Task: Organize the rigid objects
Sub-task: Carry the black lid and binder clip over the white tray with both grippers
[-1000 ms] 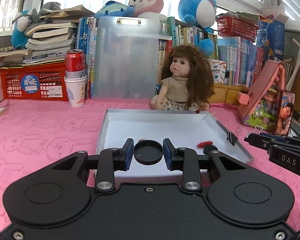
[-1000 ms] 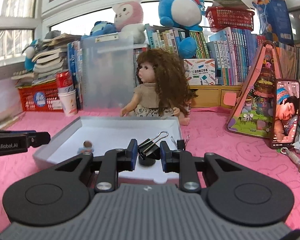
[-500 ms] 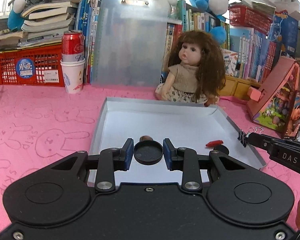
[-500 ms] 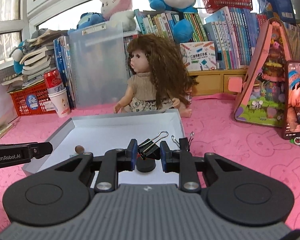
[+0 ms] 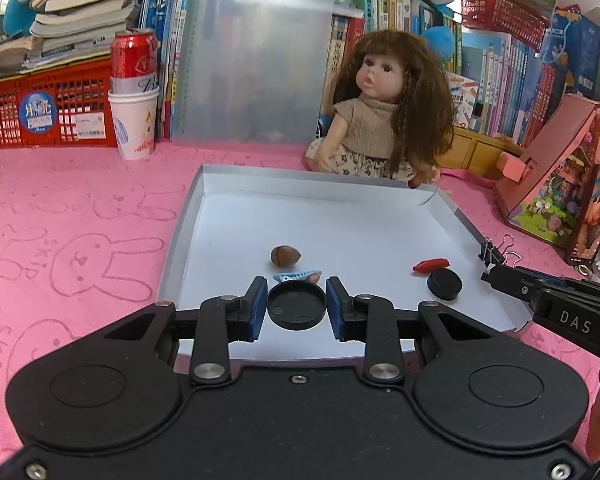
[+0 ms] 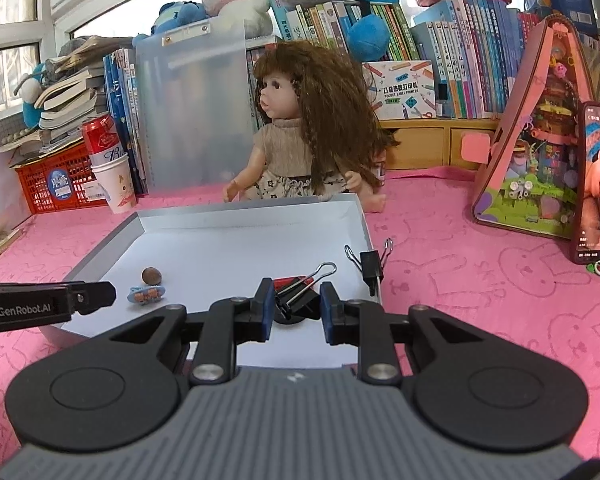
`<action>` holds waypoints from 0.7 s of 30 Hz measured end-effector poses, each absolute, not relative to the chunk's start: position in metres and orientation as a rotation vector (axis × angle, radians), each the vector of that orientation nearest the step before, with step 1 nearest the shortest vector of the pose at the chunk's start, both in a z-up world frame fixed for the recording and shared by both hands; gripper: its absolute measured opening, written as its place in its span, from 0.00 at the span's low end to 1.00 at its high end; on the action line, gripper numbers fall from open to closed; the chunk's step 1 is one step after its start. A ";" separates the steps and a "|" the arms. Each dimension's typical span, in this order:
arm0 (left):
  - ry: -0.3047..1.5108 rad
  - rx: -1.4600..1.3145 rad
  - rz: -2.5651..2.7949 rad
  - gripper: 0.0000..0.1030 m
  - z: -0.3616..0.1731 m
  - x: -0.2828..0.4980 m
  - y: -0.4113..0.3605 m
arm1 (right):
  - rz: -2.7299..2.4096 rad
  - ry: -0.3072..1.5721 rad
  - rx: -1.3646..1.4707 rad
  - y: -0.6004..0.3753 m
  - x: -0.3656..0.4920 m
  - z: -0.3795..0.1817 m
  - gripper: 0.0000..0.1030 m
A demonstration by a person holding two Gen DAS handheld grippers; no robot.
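Pink rabbit-print table (image 5: 80, 216) carrying a shallow white cardboard tray (image 5: 182, 232). Left tool (image 5: 296, 308) pinches a round black plastic cap (image 5: 296, 307) across its rim, above the tray's 6 o'clock edge. Right tool (image 6: 296, 307) pinches a black metal binder clip (image 6: 296, 298) by its body. Both look light, stiff and possibly slippery.

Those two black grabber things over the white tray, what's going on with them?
A person is sorting small items into the tray using a hand-held gripper in each hand. The left gripper is shut on a round black cap; the right gripper is shut on a black binder clip. Both hover over the tray's near edge. Already in the tray are a nut, a red chili, a black puck and a small blue piece. A second clip is pinched on the tray's right wall.
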State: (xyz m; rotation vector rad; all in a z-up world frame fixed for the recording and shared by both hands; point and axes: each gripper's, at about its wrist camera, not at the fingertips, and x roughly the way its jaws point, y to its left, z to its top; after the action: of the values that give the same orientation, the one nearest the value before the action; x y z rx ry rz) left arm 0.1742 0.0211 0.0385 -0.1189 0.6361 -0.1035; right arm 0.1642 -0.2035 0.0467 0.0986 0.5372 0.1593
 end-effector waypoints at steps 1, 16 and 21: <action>0.640 -0.120 -0.103 0.29 0.037 0.175 0.021 | 0.159 0.539 0.101 -0.204 0.165 0.046 0.27; 0.675 -0.175 -0.071 0.29 0.060 0.246 0.032 | 0.173 0.554 0.195 -0.215 0.218 0.071 0.27; 0.707 -0.164 -0.040 0.29 0.048 0.268 0.030 | 0.180 0.590 0.217 -0.212 0.240 0.065 0.27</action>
State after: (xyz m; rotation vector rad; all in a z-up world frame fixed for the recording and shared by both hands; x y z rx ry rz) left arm 0.2679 0.0297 0.0483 -0.1642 0.7073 -0.0403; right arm 0.2404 -0.2116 0.0648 0.2175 0.5900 0.1798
